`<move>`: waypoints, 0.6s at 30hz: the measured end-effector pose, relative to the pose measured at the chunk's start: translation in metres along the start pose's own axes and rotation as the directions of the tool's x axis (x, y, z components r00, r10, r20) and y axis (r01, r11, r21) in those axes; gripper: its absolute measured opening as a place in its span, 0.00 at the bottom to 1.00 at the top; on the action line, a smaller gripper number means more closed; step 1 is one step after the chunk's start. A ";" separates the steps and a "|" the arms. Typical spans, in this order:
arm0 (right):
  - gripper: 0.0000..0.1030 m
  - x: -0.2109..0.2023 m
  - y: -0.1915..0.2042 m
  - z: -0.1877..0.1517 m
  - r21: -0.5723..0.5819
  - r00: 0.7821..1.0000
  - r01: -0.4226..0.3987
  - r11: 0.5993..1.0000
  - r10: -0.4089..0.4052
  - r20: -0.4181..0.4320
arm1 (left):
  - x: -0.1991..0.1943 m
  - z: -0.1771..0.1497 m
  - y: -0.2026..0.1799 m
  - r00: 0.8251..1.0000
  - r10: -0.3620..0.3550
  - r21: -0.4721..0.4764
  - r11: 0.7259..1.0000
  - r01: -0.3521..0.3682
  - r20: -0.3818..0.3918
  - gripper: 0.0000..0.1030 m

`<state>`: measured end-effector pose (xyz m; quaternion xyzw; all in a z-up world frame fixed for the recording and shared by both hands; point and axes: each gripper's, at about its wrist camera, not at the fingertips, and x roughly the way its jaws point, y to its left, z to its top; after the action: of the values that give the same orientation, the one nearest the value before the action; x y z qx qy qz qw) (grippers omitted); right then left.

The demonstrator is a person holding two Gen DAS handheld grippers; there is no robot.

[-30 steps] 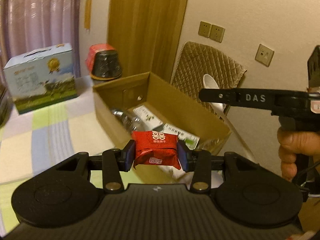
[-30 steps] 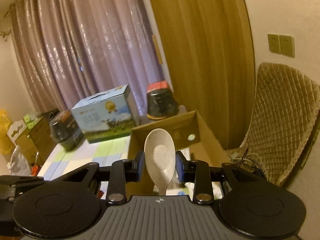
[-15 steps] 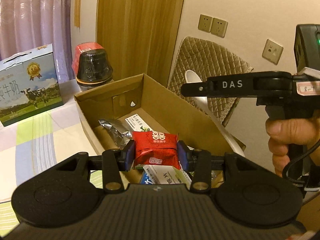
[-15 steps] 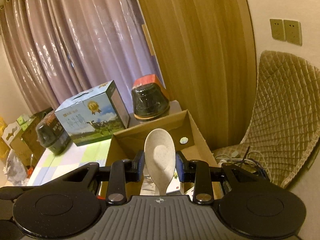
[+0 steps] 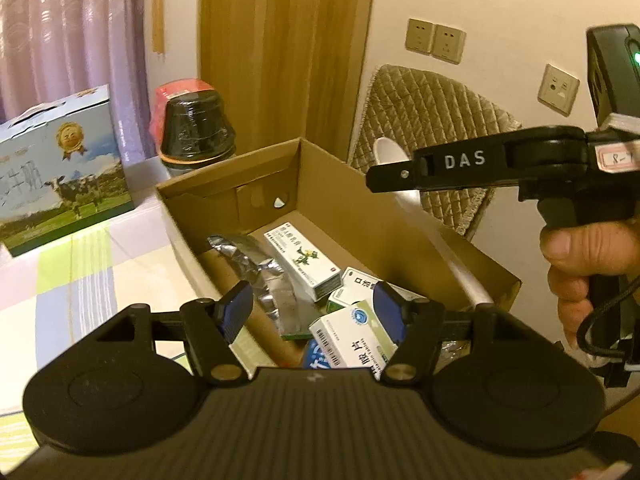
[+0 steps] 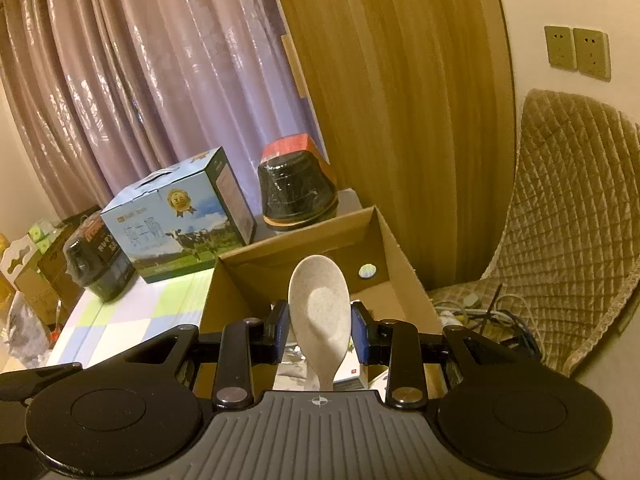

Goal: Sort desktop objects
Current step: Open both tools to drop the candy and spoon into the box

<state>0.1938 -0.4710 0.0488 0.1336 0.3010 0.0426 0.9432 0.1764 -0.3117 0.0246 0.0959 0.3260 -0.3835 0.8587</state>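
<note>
So the left gripper (image 5: 310, 312) has just been opening its jaws and nothing sits between them now; the red packet it carried half a second ago is gone, presumably dropped into the open brown cardboard box (image 5: 400, 236) below. Already in there: white and green medicine cartons (image 5: 302, 260) and a crumpled silver foil pouch (image 5: 256, 264). The right gripper (image 6: 319, 330) is clamped on a speckled beige plastic spoon (image 6: 319, 300) over the box, so that's my guess for next.
</note>
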 end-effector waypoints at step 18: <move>0.28 -0.006 0.010 0.001 -0.019 1.000 -0.003 1.000 0.003 0.015 | -0.020 0.004 0.004 1.000 0.004 -0.006 1.000 -0.004 0.015 0.69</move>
<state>0.1892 -0.4628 0.0558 0.1252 0.2936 0.0458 0.9466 0.1712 -0.2987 0.0401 0.0909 0.3204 -0.3817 0.8622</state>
